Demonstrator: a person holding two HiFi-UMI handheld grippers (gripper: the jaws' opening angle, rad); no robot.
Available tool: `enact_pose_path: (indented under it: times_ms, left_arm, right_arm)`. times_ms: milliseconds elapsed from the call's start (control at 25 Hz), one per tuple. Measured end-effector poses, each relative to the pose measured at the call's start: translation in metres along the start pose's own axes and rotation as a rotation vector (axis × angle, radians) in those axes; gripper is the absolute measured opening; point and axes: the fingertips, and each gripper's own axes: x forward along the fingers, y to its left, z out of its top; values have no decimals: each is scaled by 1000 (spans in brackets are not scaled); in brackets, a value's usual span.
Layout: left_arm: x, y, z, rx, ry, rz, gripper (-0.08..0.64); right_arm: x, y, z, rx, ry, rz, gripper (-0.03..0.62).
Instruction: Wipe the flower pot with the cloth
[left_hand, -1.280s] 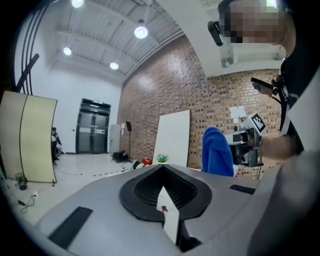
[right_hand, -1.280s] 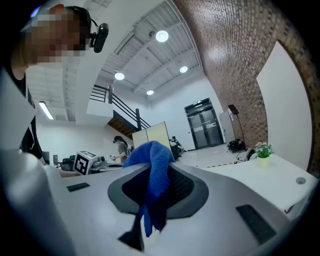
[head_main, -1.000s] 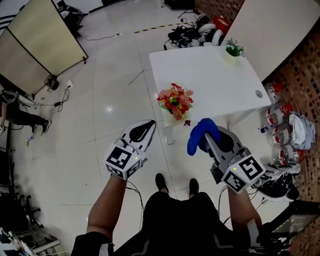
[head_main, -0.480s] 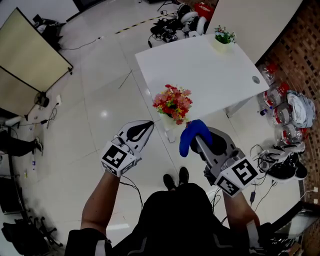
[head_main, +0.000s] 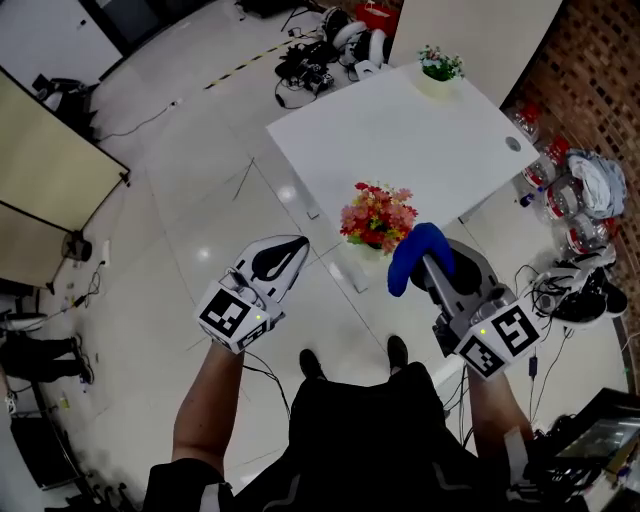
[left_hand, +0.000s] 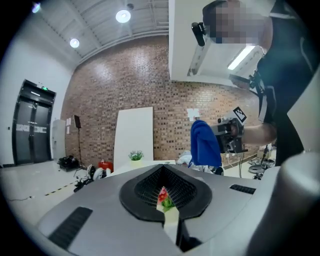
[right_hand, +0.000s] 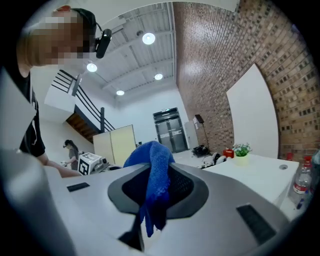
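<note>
The flower pot (head_main: 371, 250), pale and full of red and orange flowers (head_main: 378, 214), stands at the near corner of the white table (head_main: 400, 140). My right gripper (head_main: 427, 264) is shut on a blue cloth (head_main: 416, 256), held just right of the flowers; in the right gripper view the cloth (right_hand: 155, 177) hangs over the closed jaws. My left gripper (head_main: 294, 244) hovers left of the pot, shut and holding nothing. The left gripper view shows the pot (left_hand: 165, 201) only through the slit between the jaws, with the cloth (left_hand: 204, 142) beyond.
A small green plant (head_main: 438, 64) sits at the table's far corner. Bottles and bags (head_main: 578, 200) crowd the floor on the right, cables and gear (head_main: 325, 50) lie beyond the table, and a beige partition (head_main: 50, 170) stands at the left.
Both grippers and the head view have shifted; the cloth now sits right beside the flowers on their right, where before it hung below them.
</note>
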Motion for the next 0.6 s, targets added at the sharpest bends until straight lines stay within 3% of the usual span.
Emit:
enact_pose_path:
  times_ms: [280, 600]
  left_arm:
    - [-13, 65, -12, 69, 7, -215, 2]
    - [38, 108, -13, 87, -21, -411, 2]
  right_arm:
    - [35, 24, -6, 42, -47, -272, 58]
    - [66, 22, -9, 39, -86, -395, 58]
